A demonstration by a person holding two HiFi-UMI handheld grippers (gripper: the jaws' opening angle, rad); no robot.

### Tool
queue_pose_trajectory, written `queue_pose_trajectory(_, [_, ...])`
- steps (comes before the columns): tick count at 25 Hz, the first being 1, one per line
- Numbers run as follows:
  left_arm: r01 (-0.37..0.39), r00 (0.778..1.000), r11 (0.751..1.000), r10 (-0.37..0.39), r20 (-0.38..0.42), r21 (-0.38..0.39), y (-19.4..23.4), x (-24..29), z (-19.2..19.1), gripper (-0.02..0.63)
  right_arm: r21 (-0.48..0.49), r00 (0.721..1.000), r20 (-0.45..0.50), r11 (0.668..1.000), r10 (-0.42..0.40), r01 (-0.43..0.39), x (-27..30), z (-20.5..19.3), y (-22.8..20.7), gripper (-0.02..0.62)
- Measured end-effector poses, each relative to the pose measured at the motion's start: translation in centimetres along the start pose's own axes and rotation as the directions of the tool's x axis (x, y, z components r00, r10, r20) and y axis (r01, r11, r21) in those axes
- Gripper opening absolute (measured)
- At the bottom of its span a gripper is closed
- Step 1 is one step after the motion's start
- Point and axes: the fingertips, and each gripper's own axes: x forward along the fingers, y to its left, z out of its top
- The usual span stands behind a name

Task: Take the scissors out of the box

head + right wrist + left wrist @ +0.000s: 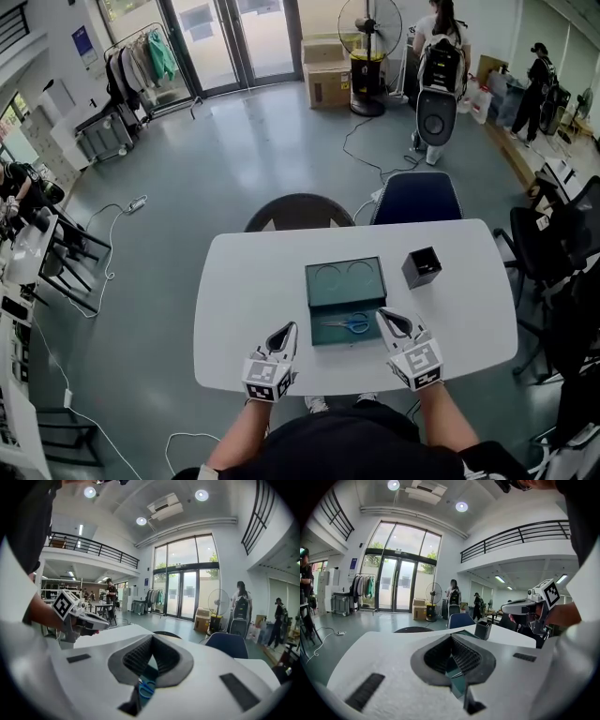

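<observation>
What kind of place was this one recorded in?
Probably a big open workshop or studio hall, not a home: tall glass doors, a railed mezzanine, and a standing fan beside cardboard boxes.

My left claw [288,330] lower centre-left, jaws together, my right claw [383,316] lower centre-right, jaws together, both pointing up-frame, forearms [441,414] entering from the bottom edge.

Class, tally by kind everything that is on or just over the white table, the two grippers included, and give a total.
Green box: 1
Scissors: 1
Black container: 1
Grippers: 2, the left gripper and the right gripper
Total: 5
</observation>
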Motion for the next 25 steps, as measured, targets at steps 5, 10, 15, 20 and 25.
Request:
queue_pose_trajectory(5, [-0.016, 1.000, 1.000, 0.016, 0.002, 0.004, -0.5, 0.7, 0.6, 0.011, -0.029, 0.996, -0.063, 0.998, 0.055, -0.057, 1.5, -2.0, -0.3, 0.006])
queue_pose_trajectory(10, [-0.040, 0.999, 0.999, 0.040, -0.003, -0.003, -0.2, 0.9, 0.4, 0.011, -0.115, 0.975, -0.164, 0.978, 0.151, -0.171, 3.4, -4.6, 0.5, 0.006])
queue_pose_trajectory(15, [-0.059, 0.998, 0.998, 0.058, -0.013, -0.035, 0.3, 0.6, -0.5, 0.011, -0.168, 0.914, -0.283, 0.923, 0.291, -0.346, 5.1, -7.5, 2.2, 0.006])
queue_pose_trajectory(20, [-0.070, 0.998, 0.996, 0.069, -0.012, -0.060, 0.9, 0.4, -1.0, 0.011, -0.278, 0.838, -0.439, 0.838, 0.324, -0.469, 6.3, -10.3, 3.5, 0.030])
queue_pose_trajectory(25, [-0.087, 0.996, 0.995, 0.086, -0.019, -0.057, 1.6, 0.0, -1.0, 0.011, -0.340, 0.779, -0.548, 0.770, 0.305, -0.540, 7.8, -13.5, 3.8, 0.080])
